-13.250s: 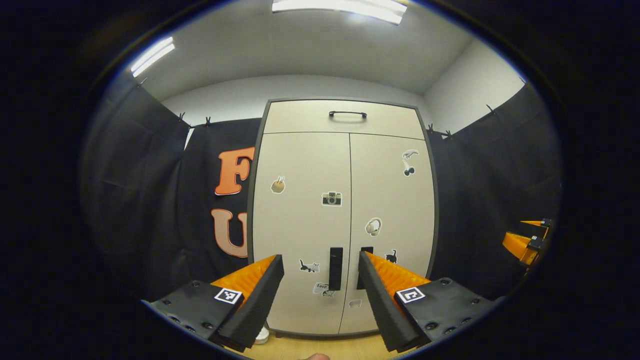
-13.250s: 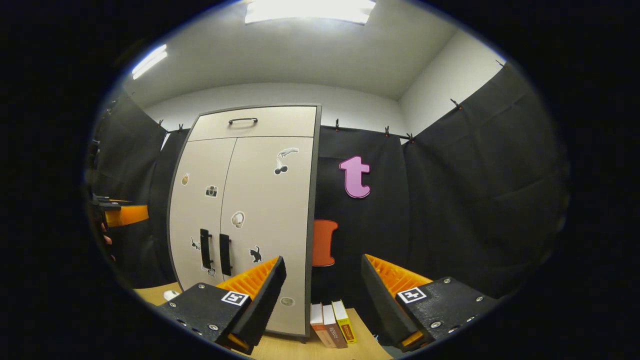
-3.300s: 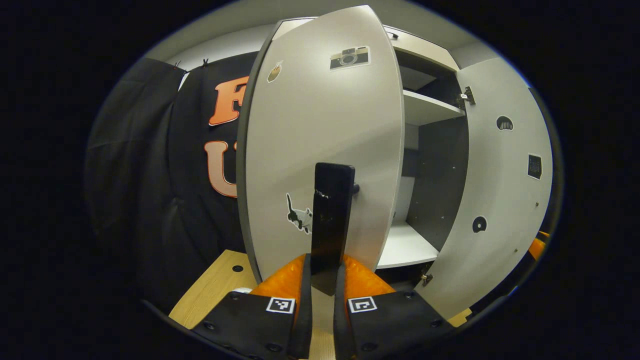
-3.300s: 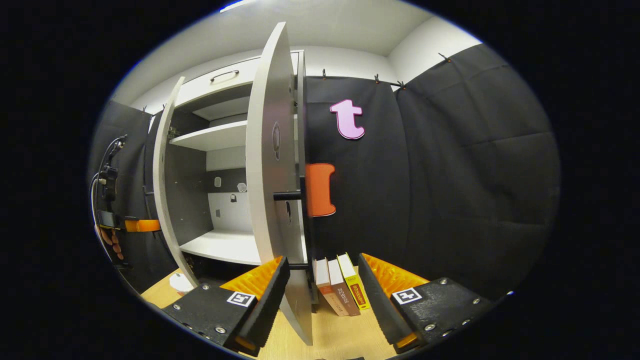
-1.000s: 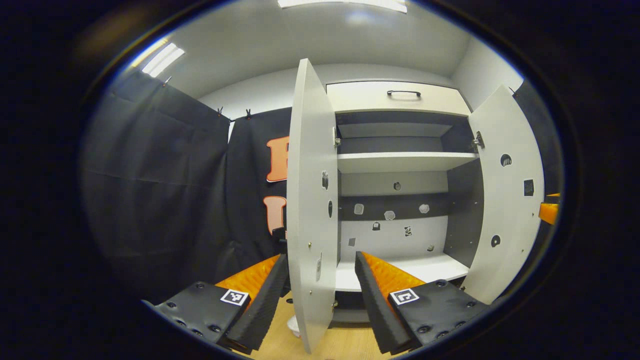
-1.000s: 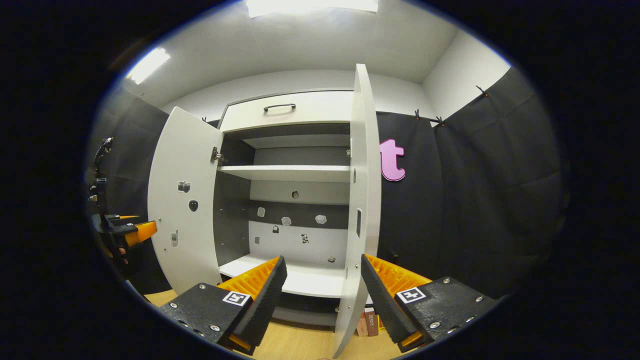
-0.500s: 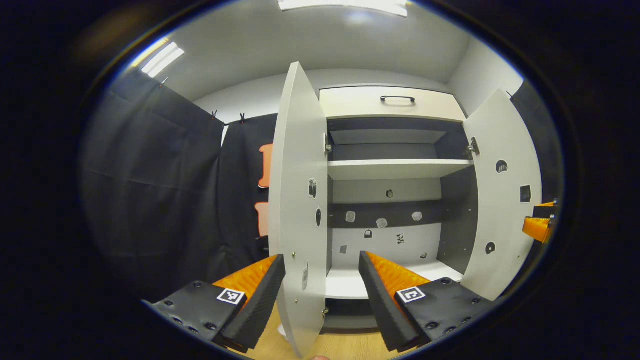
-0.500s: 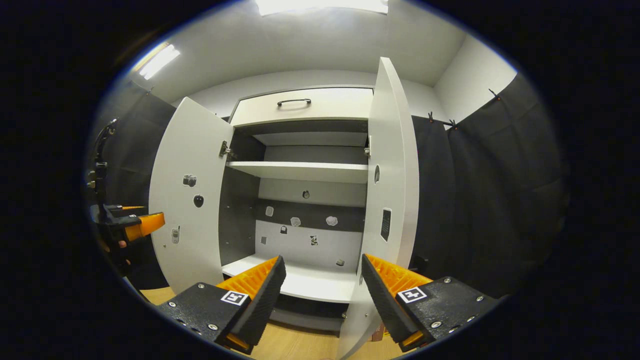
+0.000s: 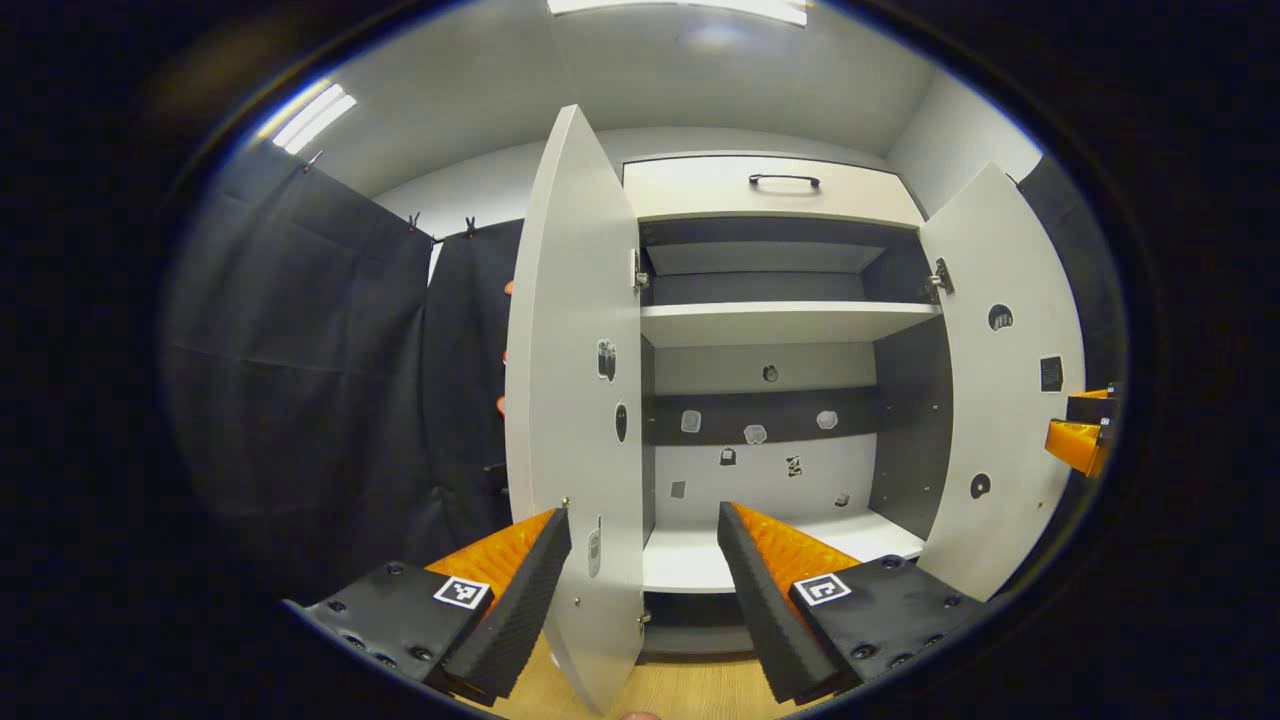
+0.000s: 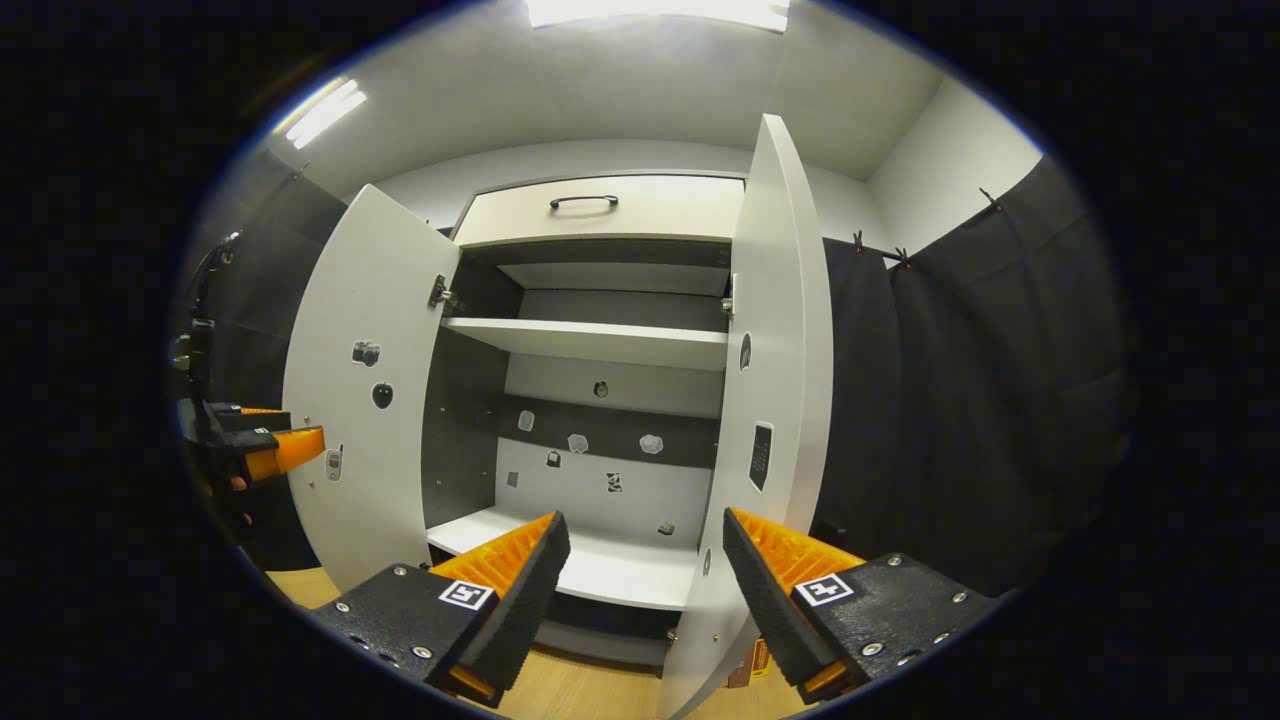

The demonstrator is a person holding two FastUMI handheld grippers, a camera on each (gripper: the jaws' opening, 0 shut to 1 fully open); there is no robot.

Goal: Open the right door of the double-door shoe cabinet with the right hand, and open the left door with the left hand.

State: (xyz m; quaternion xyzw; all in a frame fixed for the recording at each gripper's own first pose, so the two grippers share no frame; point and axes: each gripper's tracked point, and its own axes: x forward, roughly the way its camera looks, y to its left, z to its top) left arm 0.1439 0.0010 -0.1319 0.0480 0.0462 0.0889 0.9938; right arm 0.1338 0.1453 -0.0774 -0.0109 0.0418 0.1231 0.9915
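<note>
**Shoe cabinet stands open on both sides**

Shoe cabinet (image 9: 780,200) at the booth's back wall, both doors swung wide; the left door (image 9: 575,400) stands nearly edge-on before your left gripper (image 9: 640,580), the right door (image 10: 785,400) likewise before your right gripper (image 10: 640,590); inside, a shelf (image 9: 785,322) and a floor board (image 10: 600,570) lie bare, with small stickers on the back panel; above the doors, a drawer front carries a dark handle (image 10: 583,201). Your left gripper's fingers are spread with the left door's edge between them, pressing on nothing that can be seen; your right gripper is spread the same way about the right door's edge. Both doors look fully open, so the job reads as done; to finish cleanly, draw each gripper straight back along the door's plane; keep the fingers wide so neither pad drags the panel shut; watch the hinges (image 9: 936,282) for any swing back.
</note>
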